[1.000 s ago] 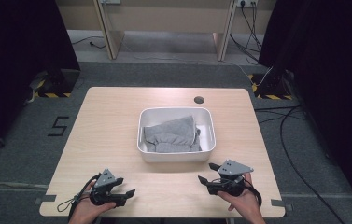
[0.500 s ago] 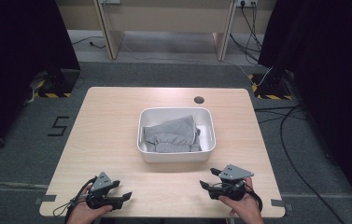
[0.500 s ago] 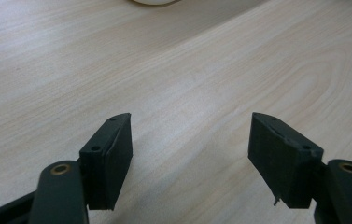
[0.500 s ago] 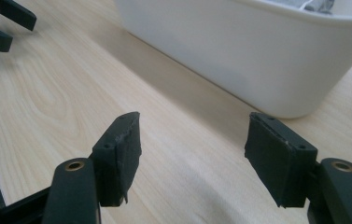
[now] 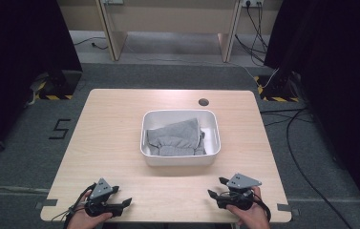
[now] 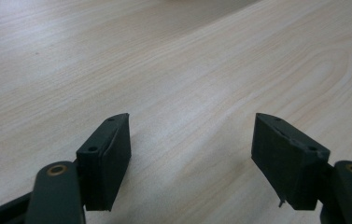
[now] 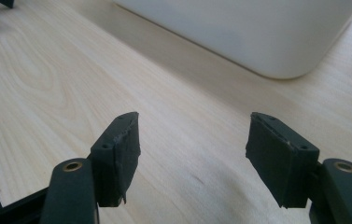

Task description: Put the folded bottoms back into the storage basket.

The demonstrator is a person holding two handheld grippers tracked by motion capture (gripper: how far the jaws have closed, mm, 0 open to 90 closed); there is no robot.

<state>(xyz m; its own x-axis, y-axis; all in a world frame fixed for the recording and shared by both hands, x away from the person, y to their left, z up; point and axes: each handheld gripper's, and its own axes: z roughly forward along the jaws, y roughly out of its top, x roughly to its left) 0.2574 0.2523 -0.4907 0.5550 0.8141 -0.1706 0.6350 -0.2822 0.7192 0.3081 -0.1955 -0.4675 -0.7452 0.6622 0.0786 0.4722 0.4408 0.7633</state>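
Observation:
A white bin stands at the middle of the wooden table, with a crumpled grey cloth lying inside it. My left gripper rests low at the table's near left edge, pointing right. It is open, its jaws have just been opening a little, and only bare wood lies between them. My right gripper sits at the near right edge and points left toward the bin's corner. It is open too, with nothing between its jaws.
The table top has a round cable hole behind the bin. Cables trail over the grey floor at the right. Dark curtains hang on both sides, and wooden furniture legs stand beyond the far edge.
My right gripper has sunk slightly toward the table near its front edge. The left gripper has stayed about where it was. Bin and cloth are unmoved.

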